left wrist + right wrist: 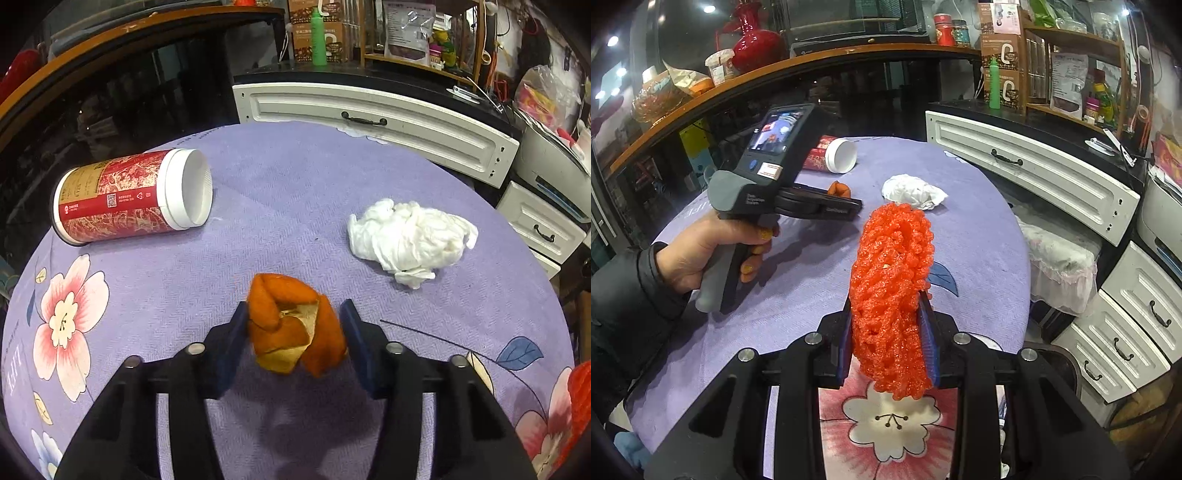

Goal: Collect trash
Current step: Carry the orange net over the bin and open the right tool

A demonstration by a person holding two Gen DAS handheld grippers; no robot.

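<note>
Right gripper [886, 332] pinches red foam netting [892, 295]; only left-wrist view shows left gripper [293, 325] pinching orange peel [295, 325].

From the right wrist view, the left gripper [846, 201] hides most of the orange peel [839, 189] and part of the red canister [831, 154] at the tabletop's [979, 236] far edge. The canister's label print is too small to read. The red foam net [892, 295] covers the tabletop behind it.

Orange peel [295, 325] curled on cloth; crumpled white tissue [410, 240] nearby; red foam net [892, 295] upright, pinched.
</note>
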